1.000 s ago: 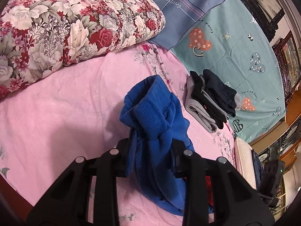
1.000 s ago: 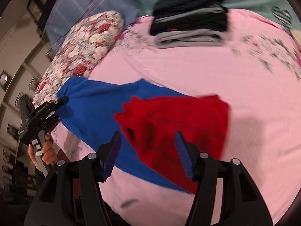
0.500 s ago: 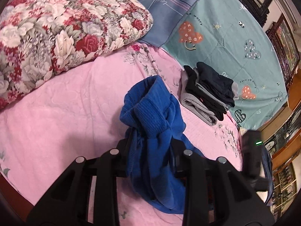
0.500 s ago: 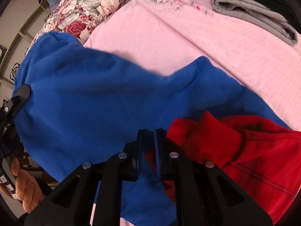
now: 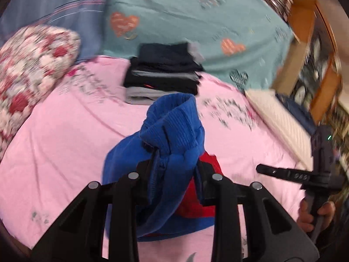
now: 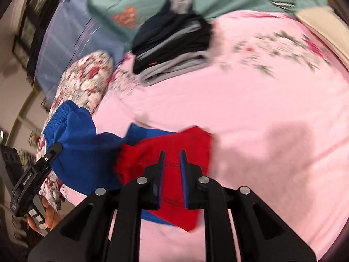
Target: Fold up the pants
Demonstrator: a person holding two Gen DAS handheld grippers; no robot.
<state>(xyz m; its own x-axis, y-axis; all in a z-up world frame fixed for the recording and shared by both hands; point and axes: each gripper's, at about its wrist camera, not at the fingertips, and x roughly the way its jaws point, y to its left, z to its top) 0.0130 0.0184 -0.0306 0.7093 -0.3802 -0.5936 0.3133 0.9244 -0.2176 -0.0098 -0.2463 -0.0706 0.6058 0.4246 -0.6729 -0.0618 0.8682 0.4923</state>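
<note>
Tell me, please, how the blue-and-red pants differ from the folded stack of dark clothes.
The blue-and-red pants are bright and bunched, one blue end lifted in the left gripper; the folded stack is black and grey, flat, neatly layered and untouched. The pants lie nearer; the stack sits farther back, by the teal sheet. Both rest on the pink sheet.

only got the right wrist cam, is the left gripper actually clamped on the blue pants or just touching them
Observer: Clamped. The left wrist view shows the left gripper with the blue pants bunched between its fingers.
Operator: which end
Observer: A ribbed band stands above the jaws.
Operator: is my right gripper holding red
Observer: It seems not. The right gripper just closed, then eased open slightly. Its tip hangs over the pink sheet, beside the red cloth.
</note>
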